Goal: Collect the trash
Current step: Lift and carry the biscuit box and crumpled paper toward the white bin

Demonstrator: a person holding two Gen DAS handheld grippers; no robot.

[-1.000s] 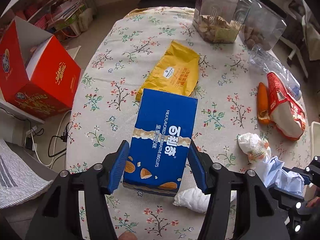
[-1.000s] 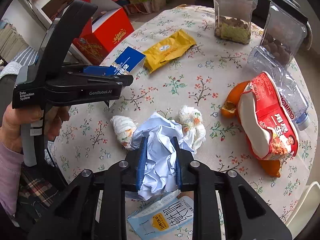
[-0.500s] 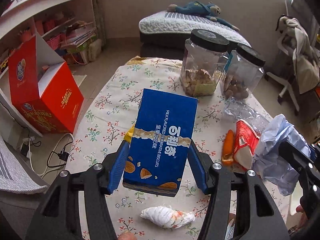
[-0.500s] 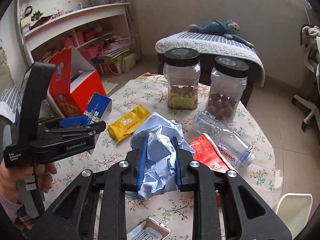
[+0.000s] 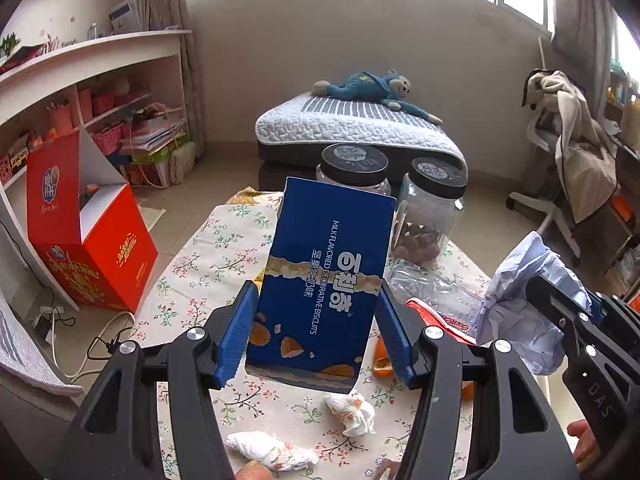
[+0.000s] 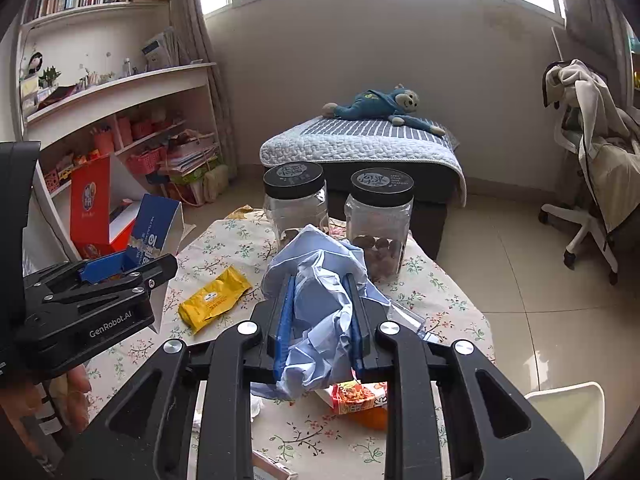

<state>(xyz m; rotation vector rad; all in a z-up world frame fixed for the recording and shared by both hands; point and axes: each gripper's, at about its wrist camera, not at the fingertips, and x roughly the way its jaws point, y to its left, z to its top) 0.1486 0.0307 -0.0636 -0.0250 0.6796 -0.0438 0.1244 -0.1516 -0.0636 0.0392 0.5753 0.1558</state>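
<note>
My left gripper [image 5: 314,330] is shut on a blue biscuit box [image 5: 326,276], held up above the flowered table [image 5: 224,256]. My right gripper [image 6: 320,316] is shut on a crumpled wad of light blue paper [image 6: 320,292], also lifted off the table. In the left wrist view the blue paper [image 5: 520,300] and the right gripper show at the right edge. In the right wrist view the biscuit box [image 6: 154,232] and left gripper show at the left. Two crumpled white tissues [image 5: 350,412] [image 5: 272,448] lie on the near table. A yellow packet [image 6: 214,298] lies flat further back.
Two black-lidded clear jars [image 6: 296,204] [image 6: 380,220] stand at the table's far end. A crushed plastic bottle [image 5: 432,288], a red wrapper [image 5: 444,320] and orange peel [image 6: 370,416] lie at the right. An open red carton [image 5: 92,236] stands left of the table.
Both grippers have risen and tilted upward with their loads; the views swung from the tabletop to the room, bed and windows. Neither grip changed.
</note>
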